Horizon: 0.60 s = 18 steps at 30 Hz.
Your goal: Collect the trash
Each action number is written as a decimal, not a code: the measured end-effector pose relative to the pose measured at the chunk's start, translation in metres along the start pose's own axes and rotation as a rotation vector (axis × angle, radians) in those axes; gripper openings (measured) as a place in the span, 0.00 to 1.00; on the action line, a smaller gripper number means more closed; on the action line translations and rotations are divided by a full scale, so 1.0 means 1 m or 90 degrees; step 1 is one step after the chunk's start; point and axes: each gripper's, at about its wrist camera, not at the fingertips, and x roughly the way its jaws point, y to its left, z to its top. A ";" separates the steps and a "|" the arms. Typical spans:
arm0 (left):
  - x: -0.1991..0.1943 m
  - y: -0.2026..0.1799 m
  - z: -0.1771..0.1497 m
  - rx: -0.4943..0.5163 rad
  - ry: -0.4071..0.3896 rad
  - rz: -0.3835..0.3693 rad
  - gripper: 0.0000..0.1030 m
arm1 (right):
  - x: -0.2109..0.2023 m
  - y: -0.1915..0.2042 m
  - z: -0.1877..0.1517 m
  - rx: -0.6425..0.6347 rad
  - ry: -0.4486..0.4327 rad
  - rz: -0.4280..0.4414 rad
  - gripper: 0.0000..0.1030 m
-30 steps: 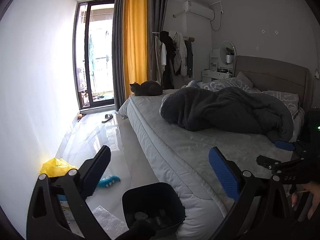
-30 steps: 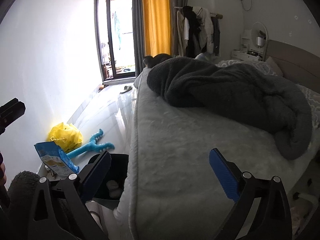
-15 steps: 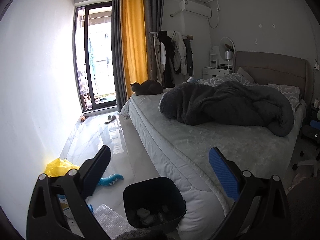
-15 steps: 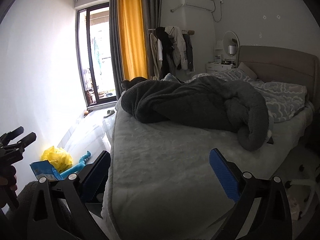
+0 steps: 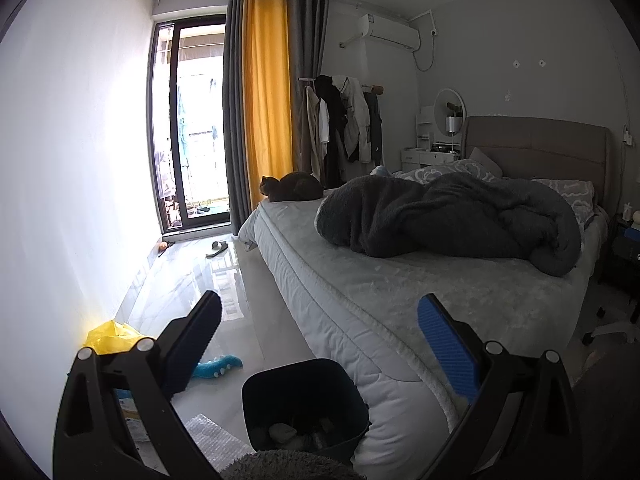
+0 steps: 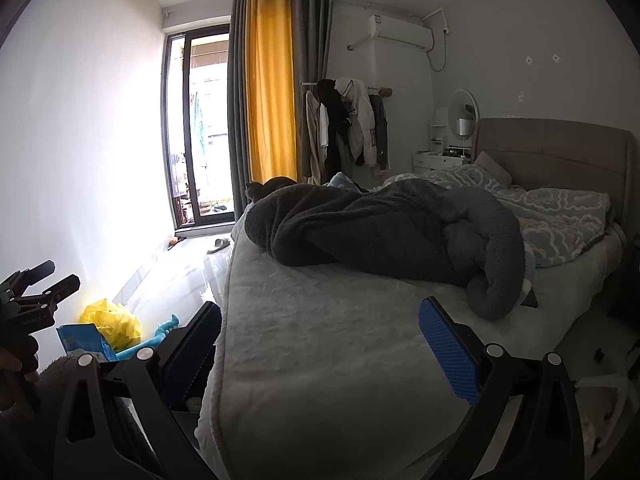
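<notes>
A dark trash bin (image 5: 304,404) stands on the floor beside the bed, with a few scraps inside. My left gripper (image 5: 320,344) is open and empty, held above and just behind the bin. By the left wall lie a crumpled yellow bag (image 5: 112,338), a blue snack packet (image 6: 82,340), a sheet of bubble wrap (image 5: 212,440) and a teal dinosaur toy (image 5: 218,366). My right gripper (image 6: 320,344) is open and empty over the foot of the bed. The left gripper (image 6: 38,286) also shows at the left edge of the right wrist view.
A large bed (image 5: 400,300) fills the right half, with a dark blanket (image 5: 448,216) heaped on it and a grey cat (image 5: 292,188) at its far corner. A slipper (image 5: 216,247) lies near the balcony door. A clothes rack (image 5: 344,128) stands behind.
Both grippers have risen and tilted up, so more of the room and ceiling shows. The right gripper has swung right, over the bed. Both stayed open and empty.
</notes>
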 end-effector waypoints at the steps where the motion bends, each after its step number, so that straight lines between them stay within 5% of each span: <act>1: 0.000 0.000 0.000 0.000 -0.001 -0.001 0.97 | 0.000 0.000 -0.001 -0.002 0.001 0.000 0.97; 18: -0.001 -0.002 0.000 0.001 -0.001 -0.007 0.97 | -0.004 0.004 -0.003 -0.005 0.004 -0.004 0.97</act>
